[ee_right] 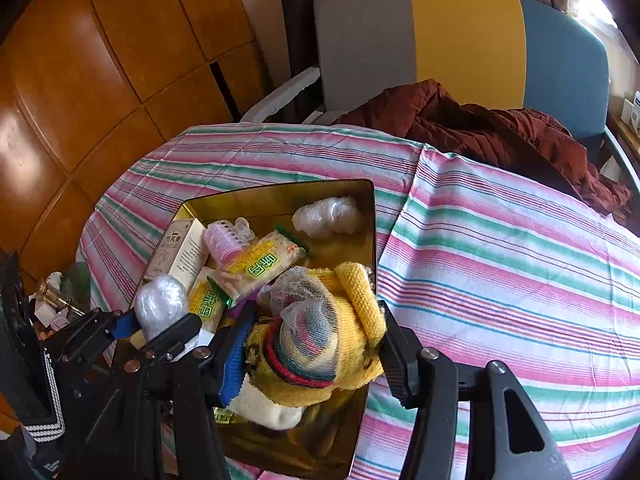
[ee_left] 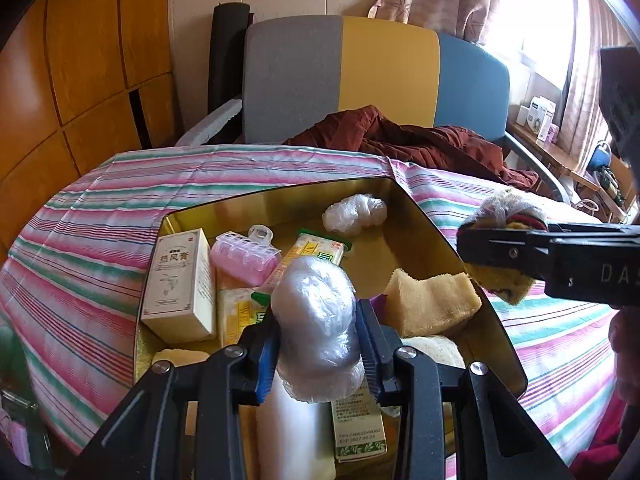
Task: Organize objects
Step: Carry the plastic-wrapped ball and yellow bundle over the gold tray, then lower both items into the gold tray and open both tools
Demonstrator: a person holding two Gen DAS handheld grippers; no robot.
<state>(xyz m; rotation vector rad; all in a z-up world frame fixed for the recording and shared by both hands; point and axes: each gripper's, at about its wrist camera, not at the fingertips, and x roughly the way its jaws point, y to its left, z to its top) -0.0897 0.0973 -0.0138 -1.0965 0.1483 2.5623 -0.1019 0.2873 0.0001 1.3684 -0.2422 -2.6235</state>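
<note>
A gold tin box (ee_left: 420,220) (ee_right: 280,192) stands on the striped tablecloth and holds a white carton (ee_left: 180,284), a pink pill case (ee_left: 244,260), snack packets (ee_right: 256,264), a sponge (ee_left: 432,300) and a plastic wad (ee_left: 354,214). My left gripper (ee_left: 318,320) is shut on a clear plastic-wrapped bundle (ee_left: 316,312) above the box's near end; it also shows in the right wrist view (ee_right: 160,308). My right gripper (ee_right: 312,344) is shut on a yellow knitted scrubber bundle (ee_right: 320,340) over the box's near right edge; it also shows in the left wrist view (ee_left: 500,248).
The striped tablecloth (ee_right: 500,260) covers a round table. A grey, yellow and blue chair (ee_left: 380,76) with a dark red garment (ee_left: 420,140) stands behind it. Wooden panels (ee_left: 80,60) are at left. Clutter (ee_right: 56,304) lies at the table's left edge.
</note>
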